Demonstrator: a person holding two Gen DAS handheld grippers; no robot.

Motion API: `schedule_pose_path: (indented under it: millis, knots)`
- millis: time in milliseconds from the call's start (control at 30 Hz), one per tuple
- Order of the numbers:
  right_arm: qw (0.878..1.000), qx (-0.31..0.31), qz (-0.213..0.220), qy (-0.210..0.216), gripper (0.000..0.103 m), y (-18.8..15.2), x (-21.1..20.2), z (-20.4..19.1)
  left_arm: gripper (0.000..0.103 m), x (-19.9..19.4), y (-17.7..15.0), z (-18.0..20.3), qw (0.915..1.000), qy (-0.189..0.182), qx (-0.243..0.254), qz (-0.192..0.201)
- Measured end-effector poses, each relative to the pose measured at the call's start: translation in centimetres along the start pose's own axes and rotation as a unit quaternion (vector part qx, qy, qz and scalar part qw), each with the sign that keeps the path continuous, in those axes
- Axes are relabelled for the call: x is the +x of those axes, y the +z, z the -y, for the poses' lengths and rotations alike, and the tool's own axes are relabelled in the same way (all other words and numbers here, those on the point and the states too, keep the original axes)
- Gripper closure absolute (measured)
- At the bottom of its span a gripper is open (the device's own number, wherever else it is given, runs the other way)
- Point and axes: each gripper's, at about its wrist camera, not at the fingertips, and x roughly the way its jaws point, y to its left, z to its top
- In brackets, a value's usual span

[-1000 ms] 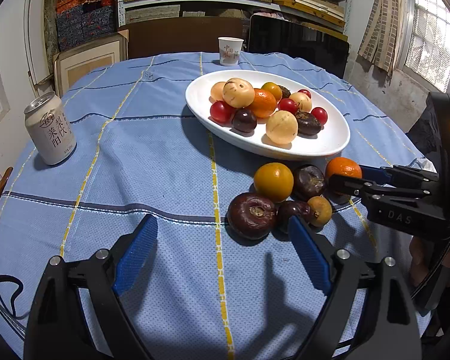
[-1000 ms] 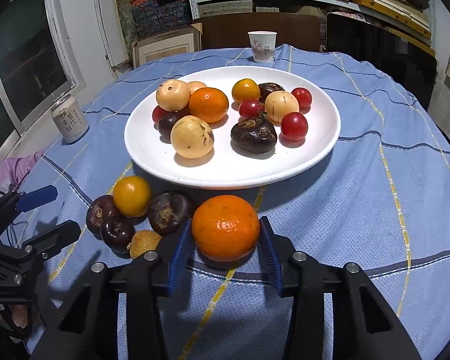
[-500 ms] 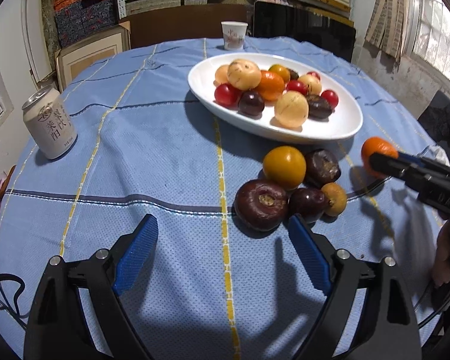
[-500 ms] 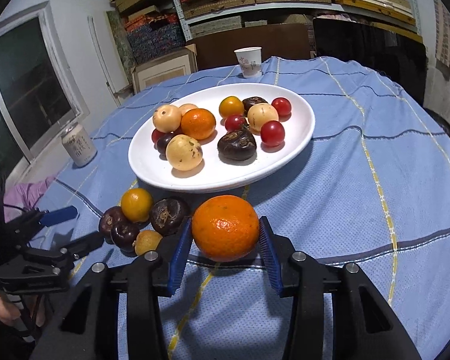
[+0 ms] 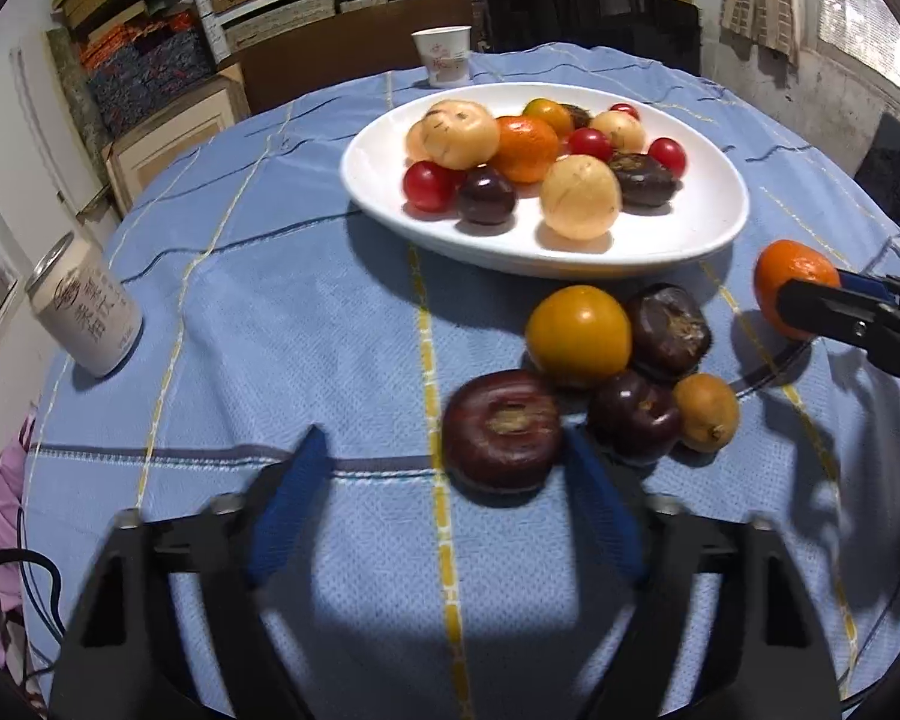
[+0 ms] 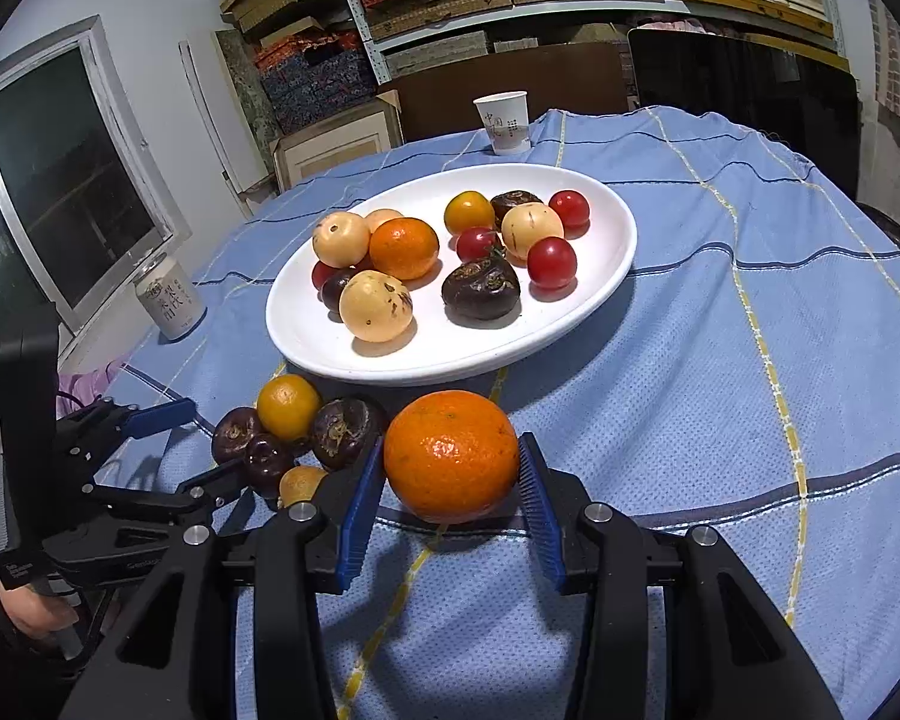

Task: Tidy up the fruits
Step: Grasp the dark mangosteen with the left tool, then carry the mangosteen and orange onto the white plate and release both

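My right gripper [image 6: 452,471] is shut on an orange mandarin [image 6: 450,455] and holds it above the blue cloth, in front of the white plate [image 6: 606,276] that carries several fruits. The mandarin also shows in the left wrist view [image 5: 789,282], at the right. My left gripper [image 5: 444,456] is open and empty, low over the cloth, with a dark purple fruit [image 5: 503,429] just beyond its right finger. Around it lie a yellow-orange fruit [image 5: 579,330], two more dark fruits [image 5: 669,327] and a small tan fruit [image 5: 707,412].
A drink can [image 5: 84,312] stands on the left of the table. A paper cup [image 5: 443,57] stands behind the plate. Shelves with boxes line the back wall. The table edge drops off at right, near a window.
My right gripper has lifted the mandarin off the cloth and up. My left gripper has moved forward toward the loose fruits, still open.
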Motion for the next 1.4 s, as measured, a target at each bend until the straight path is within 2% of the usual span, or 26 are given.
schedule_pose_path:
  millis: [33, 100, 233, 333, 600, 700, 733, 1100, 1400]
  knots:
    - [1.000, 0.000, 0.001, 0.000, 0.058, 0.0, 0.0, 0.0, 0.041, 0.0, 0.0, 0.2, 1.0000, -0.004, 0.005, 0.002]
    - [1.000, -0.002, 0.002, 0.002, 0.058, 0.0, -0.1, 0.0, 0.044, 0.0, 0.1, 0.3, 0.9999, -0.008, 0.008, 0.004]
    - [1.000, -0.002, 0.004, 0.004, 0.058, 0.0, -0.2, 0.0, 0.042, 0.2, 0.1, -0.2, 0.9997, -0.025, -0.005, -0.001]
    - [1.000, -0.002, 0.004, 0.004, 0.058, 0.0, -0.2, -0.1, 0.037, 0.3, 0.2, -0.2, 0.9998, -0.020, -0.008, -0.002]
    - [1.000, -0.002, 0.005, 0.003, 0.058, 0.0, -0.2, -0.1, 0.037, 0.3, 0.1, -0.2, 0.9998, -0.019, -0.008, 0.000]
    - [1.000, -0.001, 0.006, 0.003, 0.058, 0.0, -0.2, 0.0, 0.059, 0.2, 0.1, 0.2, 0.9993, -0.036, 0.002, 0.004]
    - [1.000, -0.001, 0.006, 0.003, 0.058, 0.0, -0.2, 0.0, 0.061, 0.0, 0.1, 0.5, 0.9994, -0.033, 0.010, 0.007]
    - [1.000, 0.002, 0.012, 0.005, 0.058, 0.2, -0.5, 0.3, 0.062, -0.7, -0.2, -1.4, 0.9966, -0.072, -0.038, 0.014]
    - [1.000, 0.001, 0.020, 0.007, 0.058, 0.0, -0.8, 0.2, 0.062, -2.7, -0.9, -2.6, 0.9951, -0.065, -0.065, 0.037]
